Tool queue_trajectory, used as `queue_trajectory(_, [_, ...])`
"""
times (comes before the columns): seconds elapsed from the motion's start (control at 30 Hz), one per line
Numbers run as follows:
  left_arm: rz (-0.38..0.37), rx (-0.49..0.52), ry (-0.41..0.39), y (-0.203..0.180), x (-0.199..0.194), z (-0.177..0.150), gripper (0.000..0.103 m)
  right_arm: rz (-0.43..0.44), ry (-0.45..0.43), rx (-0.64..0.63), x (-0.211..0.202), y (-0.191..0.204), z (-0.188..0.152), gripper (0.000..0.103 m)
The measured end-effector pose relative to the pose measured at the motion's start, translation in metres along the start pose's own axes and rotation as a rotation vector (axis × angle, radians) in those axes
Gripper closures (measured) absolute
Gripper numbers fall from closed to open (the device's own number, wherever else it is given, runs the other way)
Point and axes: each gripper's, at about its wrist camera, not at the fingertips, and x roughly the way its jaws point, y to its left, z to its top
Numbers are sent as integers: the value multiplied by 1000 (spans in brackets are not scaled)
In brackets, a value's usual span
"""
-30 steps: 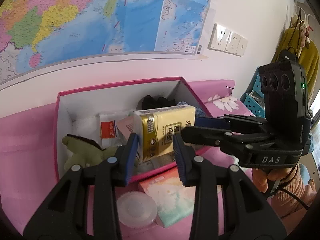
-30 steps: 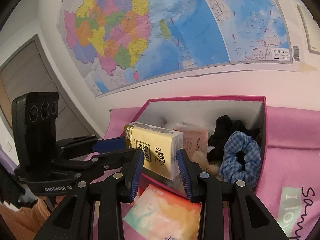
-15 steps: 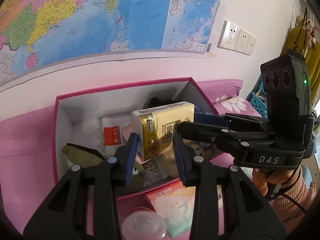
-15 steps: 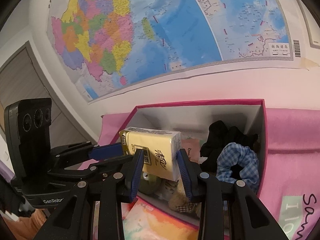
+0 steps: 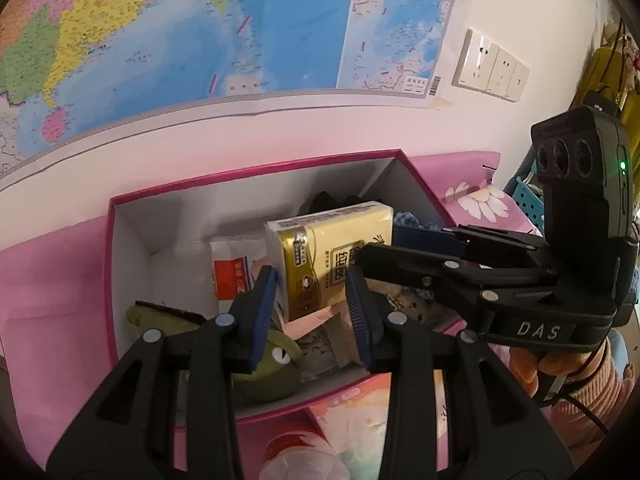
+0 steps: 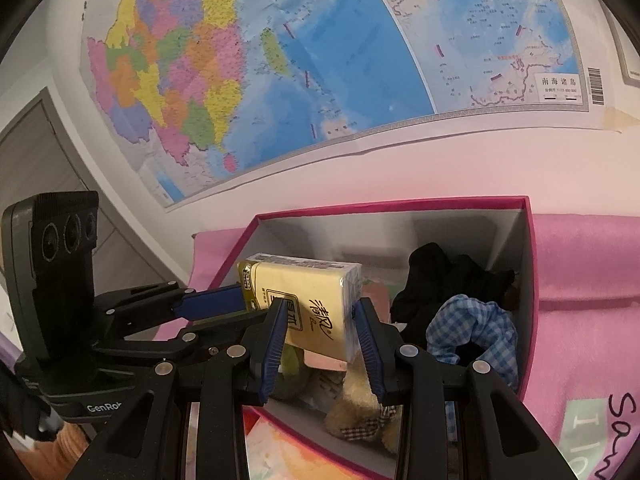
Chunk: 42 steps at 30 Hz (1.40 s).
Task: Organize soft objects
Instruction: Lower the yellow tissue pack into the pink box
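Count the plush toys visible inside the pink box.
2: a green plush at the box's near-left, and a tan bear near the front under the held tissue pack. Others may be buried.

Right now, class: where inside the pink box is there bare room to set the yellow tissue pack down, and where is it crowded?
Bare floor shows only in the far left corner of the pink box, behind the green plush. The black cloth, blue gingham scrunchie and tan teddy crowd the right end; packets fill the middle under the tissue pack.

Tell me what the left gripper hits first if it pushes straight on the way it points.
Likely the yellow tissue pack already between its jaws; the left gripper holds it jointly with the right gripper over the pink box.
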Motion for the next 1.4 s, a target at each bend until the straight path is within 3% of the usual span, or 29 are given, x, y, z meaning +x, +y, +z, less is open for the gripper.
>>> queue_trajectory(0.77, [18,36,-13,1,2,8,65,3,-13,-2,2,3,10,67])
queue_trajectory(1.4, [-8,-28,18,25,11,14,65,6,-2,-1,10,1,22,67])
